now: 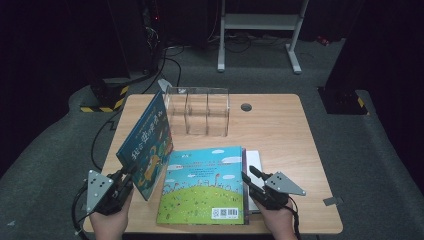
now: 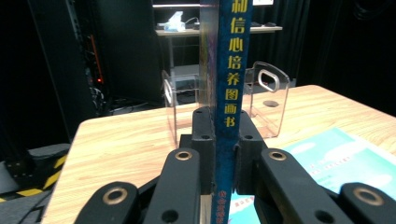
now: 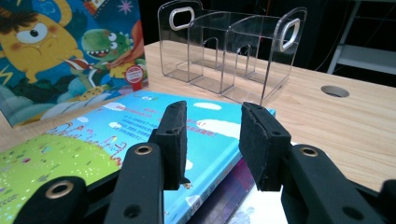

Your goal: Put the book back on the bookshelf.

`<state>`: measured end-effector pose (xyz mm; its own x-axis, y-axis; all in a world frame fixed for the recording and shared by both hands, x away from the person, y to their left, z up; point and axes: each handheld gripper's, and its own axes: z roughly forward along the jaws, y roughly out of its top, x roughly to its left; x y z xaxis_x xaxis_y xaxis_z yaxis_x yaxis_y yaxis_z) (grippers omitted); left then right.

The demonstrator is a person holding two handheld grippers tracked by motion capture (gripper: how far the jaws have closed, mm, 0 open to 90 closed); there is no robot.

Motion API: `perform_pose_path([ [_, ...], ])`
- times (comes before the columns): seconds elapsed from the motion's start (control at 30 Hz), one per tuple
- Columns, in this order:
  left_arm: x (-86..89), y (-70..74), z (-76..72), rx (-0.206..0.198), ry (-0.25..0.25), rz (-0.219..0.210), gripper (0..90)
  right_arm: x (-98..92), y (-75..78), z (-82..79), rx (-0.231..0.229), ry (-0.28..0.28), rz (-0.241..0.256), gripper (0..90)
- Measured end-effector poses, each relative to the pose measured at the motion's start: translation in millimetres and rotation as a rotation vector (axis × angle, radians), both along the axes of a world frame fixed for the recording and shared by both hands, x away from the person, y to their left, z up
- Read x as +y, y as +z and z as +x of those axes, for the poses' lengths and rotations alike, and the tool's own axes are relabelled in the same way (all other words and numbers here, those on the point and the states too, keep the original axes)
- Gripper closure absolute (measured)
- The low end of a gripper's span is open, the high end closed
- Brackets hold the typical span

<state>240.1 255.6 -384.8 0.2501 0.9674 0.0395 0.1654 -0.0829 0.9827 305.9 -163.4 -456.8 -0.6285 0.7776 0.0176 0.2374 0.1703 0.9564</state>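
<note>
Left tongs (image 2: 223,154) grasp a blue book (image 1: 146,145) upright by its spine; right tongs (image 3: 211,140) hang released over stacked books (image 1: 205,186) beside a clear organiser (image 1: 197,111).

**Materials and surface finish**

The table (image 1: 280,125) has a light wood-grain top, matt and smooth. The organiser (image 1: 197,112) near its far edge is clear, glossy hard plastic with polished edges. The held book (image 1: 147,142) has a printed paper cover with a slight sheen; its blue spine (image 2: 229,93) looks smooth. The flat book (image 1: 205,185) at the near edge has a glossy printed cover. The left gripper (image 2: 223,140) and right gripper (image 3: 212,140) are matt black plastic with brass-coloured metal rivets; the pads (image 3: 261,140) appear rough and rubbery. The floor (image 1: 370,150) is matt grey carpet.
</note>
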Motion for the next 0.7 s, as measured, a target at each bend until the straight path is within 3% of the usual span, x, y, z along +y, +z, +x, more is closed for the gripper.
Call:
perform_pose_path([
  [0.3, 16.6, -5.0, -2.4, 0.016, 0.010, -0.039, 82.4, -1.2, -1.7, 1.7, 0.008, -0.005, -0.008, 61.7],
  [0.7, 19.8, -9.4, -3.4, -0.003, -0.004, -0.036, 81.0, -4.0, -5.2, 3.2, 0.019, -0.012, -0.015, 61.5],
])
